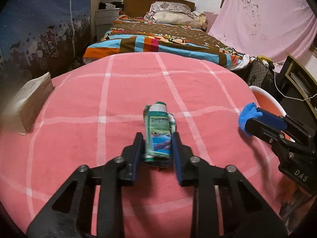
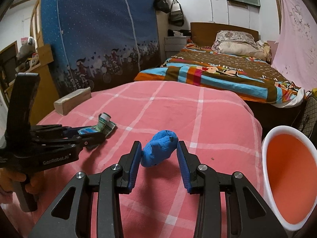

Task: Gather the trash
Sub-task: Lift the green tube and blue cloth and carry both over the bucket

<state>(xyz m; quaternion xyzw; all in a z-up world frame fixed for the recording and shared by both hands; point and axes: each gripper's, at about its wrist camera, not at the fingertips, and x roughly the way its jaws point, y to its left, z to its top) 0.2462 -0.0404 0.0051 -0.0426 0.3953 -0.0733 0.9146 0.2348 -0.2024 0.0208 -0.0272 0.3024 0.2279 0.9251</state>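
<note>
two black fingers of the left gripper squeeze the near end of a green and blue crushed tube, which lies on the pink checked cloth with its white cap pointing away. the right gripper holds a blue lump between its blue pads, partly closed on it, above the same cloth. a white bucket with an orange inside stands just beside the cloth's right edge, close to the right gripper. a wooden box sits at the cloth's far left edge, well apart from the tube
</note>
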